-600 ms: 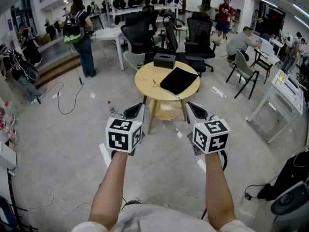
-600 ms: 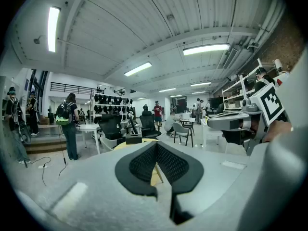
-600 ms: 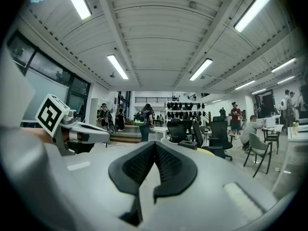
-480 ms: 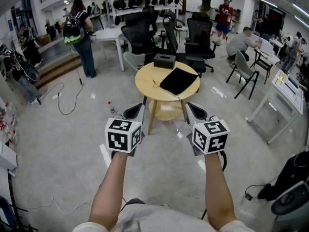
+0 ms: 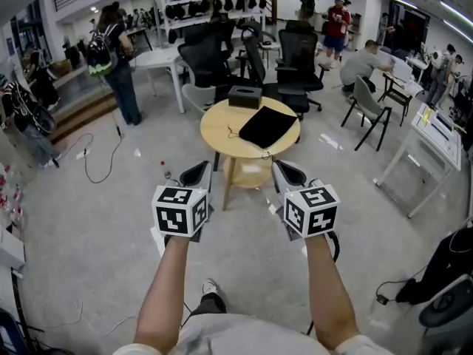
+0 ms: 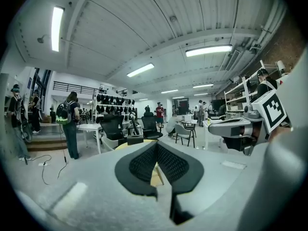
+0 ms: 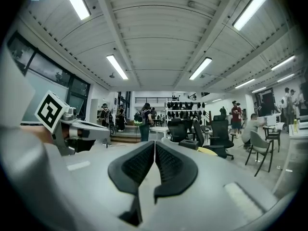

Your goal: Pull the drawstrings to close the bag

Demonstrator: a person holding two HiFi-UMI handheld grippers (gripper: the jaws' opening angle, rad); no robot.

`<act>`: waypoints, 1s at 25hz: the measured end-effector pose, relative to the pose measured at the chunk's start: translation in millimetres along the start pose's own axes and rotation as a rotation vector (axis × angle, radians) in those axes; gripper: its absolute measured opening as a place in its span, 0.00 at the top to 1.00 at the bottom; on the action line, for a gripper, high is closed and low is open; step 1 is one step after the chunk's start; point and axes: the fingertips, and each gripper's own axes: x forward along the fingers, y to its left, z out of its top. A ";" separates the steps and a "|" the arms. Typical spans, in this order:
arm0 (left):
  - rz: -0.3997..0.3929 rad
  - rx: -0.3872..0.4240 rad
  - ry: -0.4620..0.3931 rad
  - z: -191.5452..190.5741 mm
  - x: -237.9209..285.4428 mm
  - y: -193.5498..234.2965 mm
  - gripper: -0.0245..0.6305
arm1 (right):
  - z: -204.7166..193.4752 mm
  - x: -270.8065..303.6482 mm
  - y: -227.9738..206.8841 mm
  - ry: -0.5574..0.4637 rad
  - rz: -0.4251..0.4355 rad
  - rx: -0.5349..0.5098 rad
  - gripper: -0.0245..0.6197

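The left tool [image 5: 196, 173] and the right tool [image 5: 284, 174] are hovering in the air, each pressed together on nothing. The black bag [image 5: 267, 126] is lying flat on the round table [image 5: 214, 133], well ahead of both. This is looking like the approach step; next, both are needing to open and reach the drawstrings [image 5: 235, 132], seemingly trailing off the bag's left edge

Black fabric bag [image 5: 267, 126], flat and roughly rectangular with straight edges, lying on the right half of a round light-wood table [image 5: 218, 124]. It is turned diagonally, so that one corner reaches toward the table's near edge. A thin drawstring [image 5: 233, 132] lies loose on the tabletop just beside the bag's left corner, but it is too small to show how it joins the bag.
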 end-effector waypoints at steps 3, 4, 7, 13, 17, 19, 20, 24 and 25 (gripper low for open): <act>0.007 -0.005 -0.007 2.3 6.8 10.2 0.94 | -0.3 11.4 -1.2 0.004 0.000 0.000 0.94; 0.007 -0.007 -0.009 2.9 10.2 14.3 0.93 | -0.4 16.5 -1.8 0.006 -0.001 -0.001 0.93; 0.004 -0.010 -0.010 3.4 24.8 28.5 0.91 | -1.2 36.0 -5.4 0.009 -0.005 -0.002 0.92; -0.005 -0.020 -0.013 1.0 61.1 73.9 0.86 | -5.5 89.6 -11.8 0.023 -0.026 -0.002 0.87; -0.019 -0.028 -0.011 3.2 89.5 104.3 0.85 | -3.1 126.9 -19.4 0.029 -0.048 0.000 0.84; -0.033 -0.030 -0.013 5.5 103.6 119.8 0.83 | -1.0 146.1 -22.4 0.031 -0.063 0.002 0.84; -0.041 -0.030 -0.014 7.3 109.7 127.4 0.83 | 0.5 155.0 -23.3 0.033 -0.072 0.004 0.83; -0.064 -0.032 -0.013 13.3 130.1 158.6 0.80 | 9.1 186.2 -23.9 0.033 -0.107 0.010 0.78; -0.069 -0.033 -0.013 14.6 135.7 166.6 0.79 | 11.1 194.0 -24.2 0.033 -0.114 0.011 0.77</act>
